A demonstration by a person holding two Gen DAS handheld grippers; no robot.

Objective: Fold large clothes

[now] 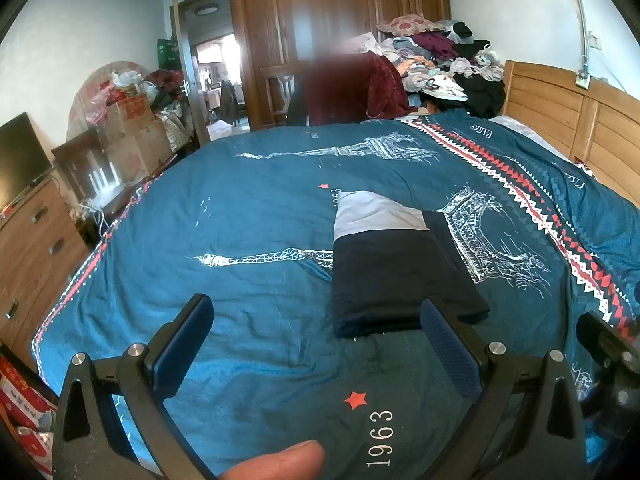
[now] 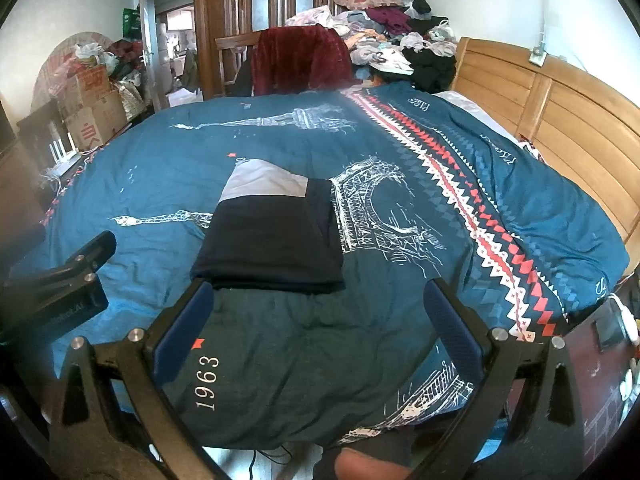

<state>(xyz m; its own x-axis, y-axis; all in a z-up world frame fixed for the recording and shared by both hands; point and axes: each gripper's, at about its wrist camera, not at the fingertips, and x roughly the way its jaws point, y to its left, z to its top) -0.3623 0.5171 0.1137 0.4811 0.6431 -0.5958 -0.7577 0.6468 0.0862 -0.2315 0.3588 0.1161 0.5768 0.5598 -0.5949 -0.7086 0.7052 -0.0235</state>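
A folded garment [image 1: 396, 272] [image 2: 272, 236], dark navy with a pale grey far end, lies flat on the teal bedspread [image 1: 248, 208] [image 2: 304, 340]. My left gripper [image 1: 320, 312] hovers open just in front of it, its right finger close to the garment's near edge, nothing between the fingers. My right gripper [image 2: 320, 296] is also open and empty, just short of the garment's near edge. The left gripper [image 2: 80, 276] shows at the left of the right wrist view. The right gripper's tip [image 1: 604, 336] shows at the right edge of the left wrist view.
A heap of unfolded clothes [image 1: 444, 60] [image 2: 396, 36] is piled beyond the bed's far side. A chair draped with a dark red cloth [image 2: 300, 60] stands behind the bed. A wooden headboard [image 2: 560, 120] is at right; drawers [image 1: 28, 248] and cardboard boxes [image 1: 136, 136] at left.
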